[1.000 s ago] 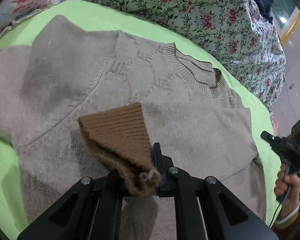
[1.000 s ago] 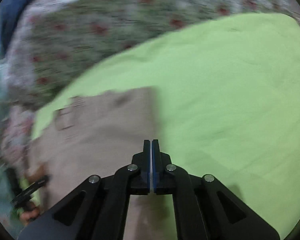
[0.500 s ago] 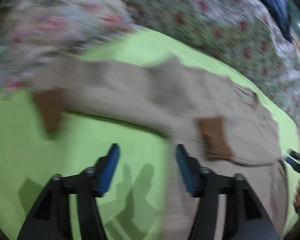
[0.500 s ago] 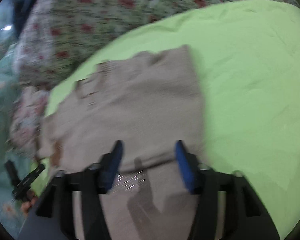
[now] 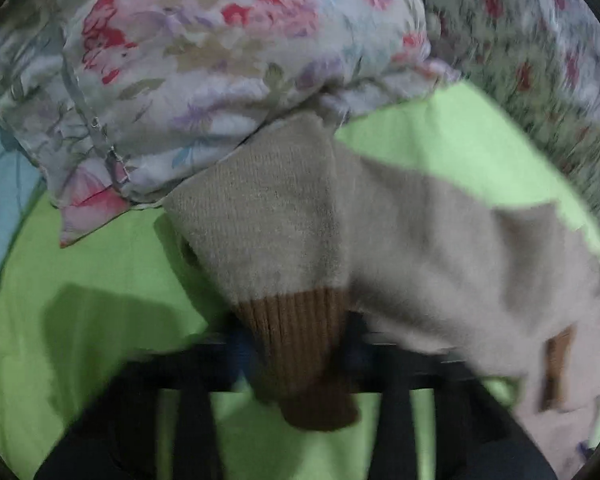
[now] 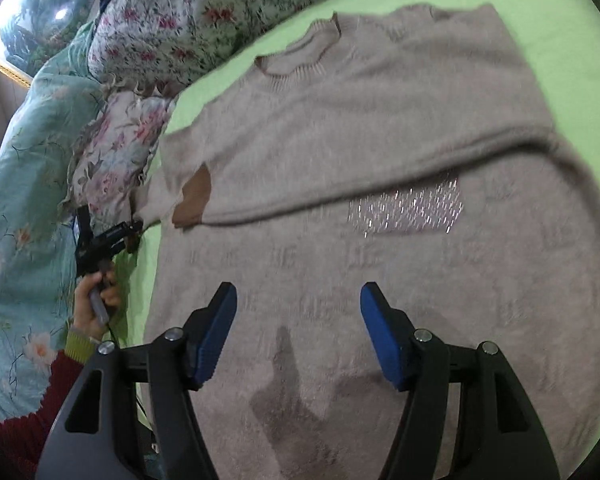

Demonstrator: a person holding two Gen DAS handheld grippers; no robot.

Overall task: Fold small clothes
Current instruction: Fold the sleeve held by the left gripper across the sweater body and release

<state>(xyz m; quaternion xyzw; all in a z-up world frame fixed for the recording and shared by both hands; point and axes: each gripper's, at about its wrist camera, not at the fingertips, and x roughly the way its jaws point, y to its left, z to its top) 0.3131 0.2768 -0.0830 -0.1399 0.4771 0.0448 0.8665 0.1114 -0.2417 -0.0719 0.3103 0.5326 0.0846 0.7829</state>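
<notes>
I see a beige knit sweater (image 6: 380, 128) spread flat on green; one sleeve (image 6: 340, 184) folded across its chest; the other brown-cuffed sleeve (image 5: 268, 220) lifted off.

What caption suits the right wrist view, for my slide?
Open right gripper hovers over a beige sweater on a green sheet.
</notes>
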